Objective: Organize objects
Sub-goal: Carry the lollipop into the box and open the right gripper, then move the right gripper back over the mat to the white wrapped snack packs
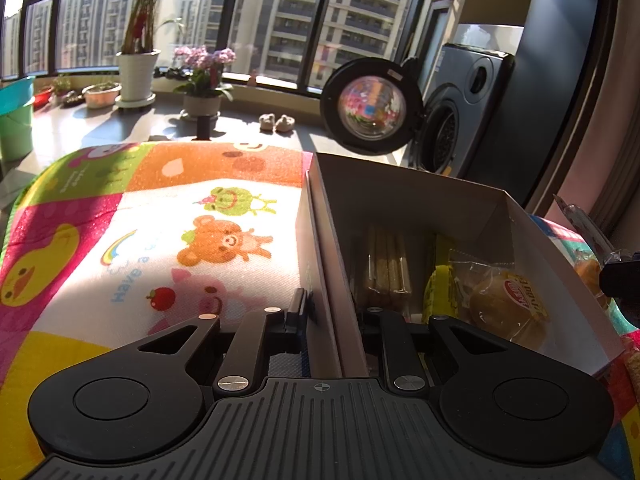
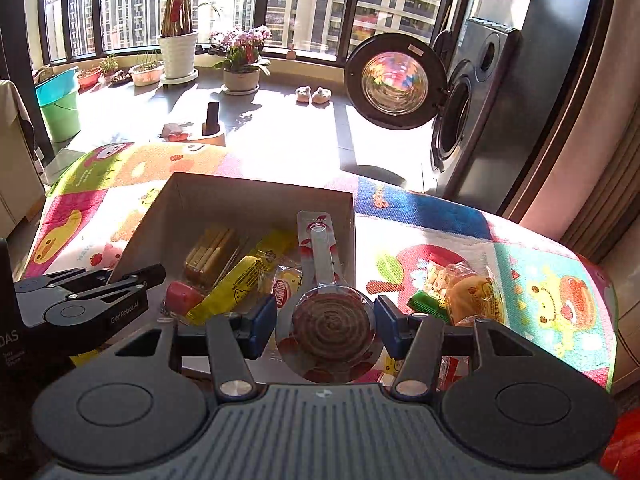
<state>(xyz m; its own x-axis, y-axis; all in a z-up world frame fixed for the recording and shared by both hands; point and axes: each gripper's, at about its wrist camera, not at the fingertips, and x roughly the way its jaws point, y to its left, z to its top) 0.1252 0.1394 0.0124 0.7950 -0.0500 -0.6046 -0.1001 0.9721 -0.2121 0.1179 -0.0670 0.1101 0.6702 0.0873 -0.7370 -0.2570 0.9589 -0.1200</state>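
Play mat (image 2: 460,216): filled mid-frame, carrying everything.
Box (image 2: 256,196): sat centre-left, already holding wafers, a yellow bar and a bun.
Left claw (image 1: 325,312): straddled the box's near wall, apparently pinching it.
Right claw (image 2: 325,320): spread, pads apart from the wrapper.
Lollipop (image 2: 330,328): lay between those pads at bottom centre, stick pointing into the box.
Loose snacks (image 2: 460,292): remained right of the box.
Risk: the slick wrapper could slip when squeezed; a jolt might tip the box.
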